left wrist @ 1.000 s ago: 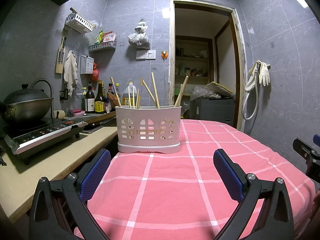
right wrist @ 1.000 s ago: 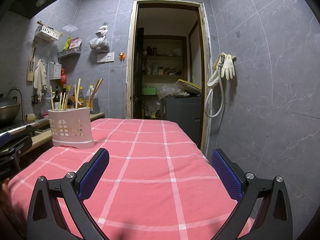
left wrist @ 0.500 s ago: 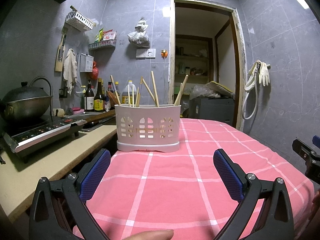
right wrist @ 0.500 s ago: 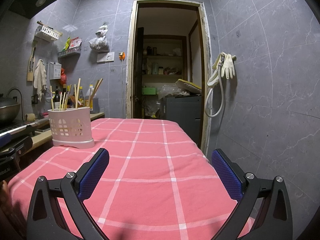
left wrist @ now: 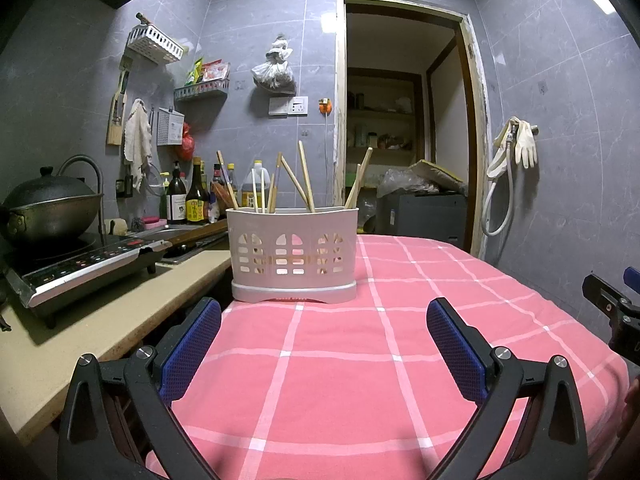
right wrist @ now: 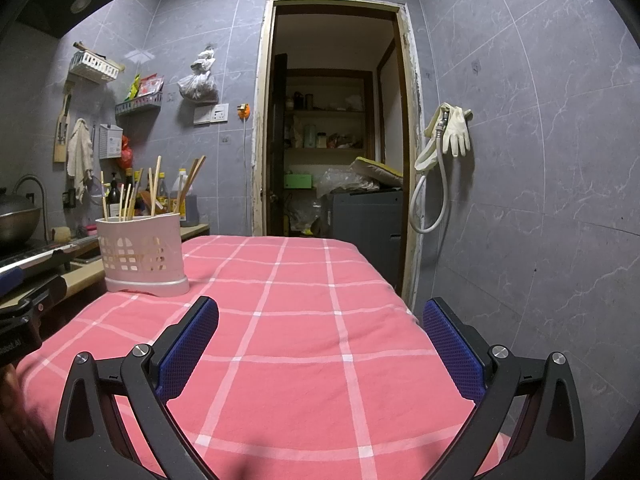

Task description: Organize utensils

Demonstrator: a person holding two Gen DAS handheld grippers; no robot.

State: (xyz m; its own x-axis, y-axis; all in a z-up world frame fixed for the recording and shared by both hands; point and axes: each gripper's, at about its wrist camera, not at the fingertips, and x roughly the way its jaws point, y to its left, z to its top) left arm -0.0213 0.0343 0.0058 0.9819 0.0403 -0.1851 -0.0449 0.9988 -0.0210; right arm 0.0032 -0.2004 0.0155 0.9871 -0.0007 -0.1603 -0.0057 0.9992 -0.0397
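Tablecloth (left wrist: 360, 380) in pink check covers the table from edge to edge, bare of any loose utensil in either view. At its far left corner, beside the kitchen counter (left wrist: 120, 308), stands the white slotted utensil holder (left wrist: 294, 256), upright, with the chopsticks (left wrist: 306, 182) standing inside and leaning at odd angles. Both tools hang low over the near end of the cloth, well apart from the holder — the left gripper (left wrist: 322, 354) spread wide and carrying nothing, the right gripper (right wrist: 320, 354) likewise agape and empty (its blue pads (right wrist: 188, 346) clean). Judging by this, the sorting looks done or nearly so; little appears left beyond perhaps tidying the leaning sticks.
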